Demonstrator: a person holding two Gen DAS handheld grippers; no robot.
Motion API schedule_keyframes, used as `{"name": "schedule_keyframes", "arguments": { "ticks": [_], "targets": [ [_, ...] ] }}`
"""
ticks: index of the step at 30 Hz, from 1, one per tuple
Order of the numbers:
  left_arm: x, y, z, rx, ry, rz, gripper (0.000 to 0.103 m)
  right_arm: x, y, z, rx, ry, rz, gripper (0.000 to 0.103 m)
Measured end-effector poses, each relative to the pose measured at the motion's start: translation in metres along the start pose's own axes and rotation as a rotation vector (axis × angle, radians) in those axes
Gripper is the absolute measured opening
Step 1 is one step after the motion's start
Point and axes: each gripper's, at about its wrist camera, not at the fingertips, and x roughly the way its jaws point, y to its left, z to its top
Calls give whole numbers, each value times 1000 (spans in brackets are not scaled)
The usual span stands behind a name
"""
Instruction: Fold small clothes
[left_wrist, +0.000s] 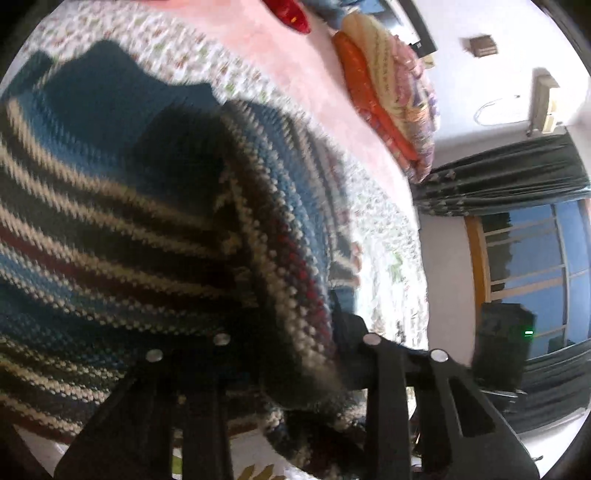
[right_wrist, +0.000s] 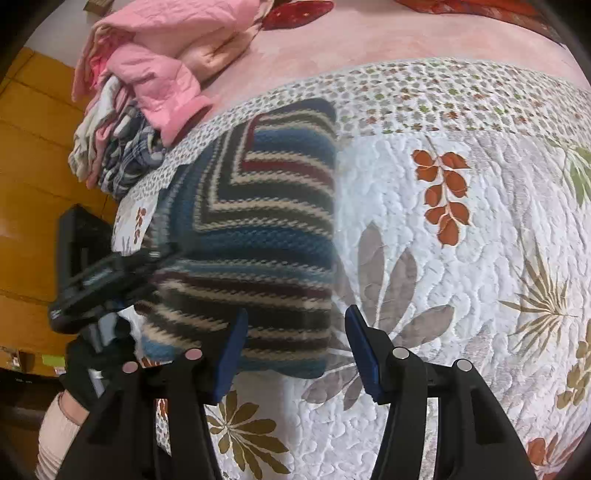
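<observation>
A striped knit sweater (right_wrist: 258, 229) in blue, cream, dark red and black lies folded on the floral quilt (right_wrist: 461, 266). My right gripper (right_wrist: 297, 350) stands open just over the sweater's near right corner, and its left blue pad (right_wrist: 232, 354) overlaps the knit. In the right wrist view my left gripper (right_wrist: 110, 273) sits at the sweater's left edge. In the left wrist view the sweater (left_wrist: 129, 221) fills most of the frame, blurred. A fold drapes over my left gripper (left_wrist: 291, 328), which is shut on it, and the fingertips are mostly hidden by the knit.
A heap of pink and patterned clothes (right_wrist: 147, 74) sits at the quilt's far left. Folded blankets (left_wrist: 388, 92) are stacked on the pink sheet (left_wrist: 314, 92). Past the bed's edge are a window (left_wrist: 535, 266), dark curtains (left_wrist: 498, 184) and a yellow wooden surface (right_wrist: 33, 166). A sleeve (right_wrist: 55, 435) shows at the lower left.
</observation>
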Motion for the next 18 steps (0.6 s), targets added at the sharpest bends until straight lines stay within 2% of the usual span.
{"name": "schedule_keyframes", "arguments": {
  "ticks": [7,12,16,18],
  "targets": [
    [-49,-13,18,38,-83,-1,26,-5,-4,0,21,-18,42,56],
    [-94,7,26,41,-122,30,26,4,6,-3,23,-3,87,56],
    [-127,26,27,43,-147,51,26,19,22,-11,52,2,198,60],
    [-139,39,28,33,-160,52,26,28,35,-14,34,12,214,62]
  ]
}}
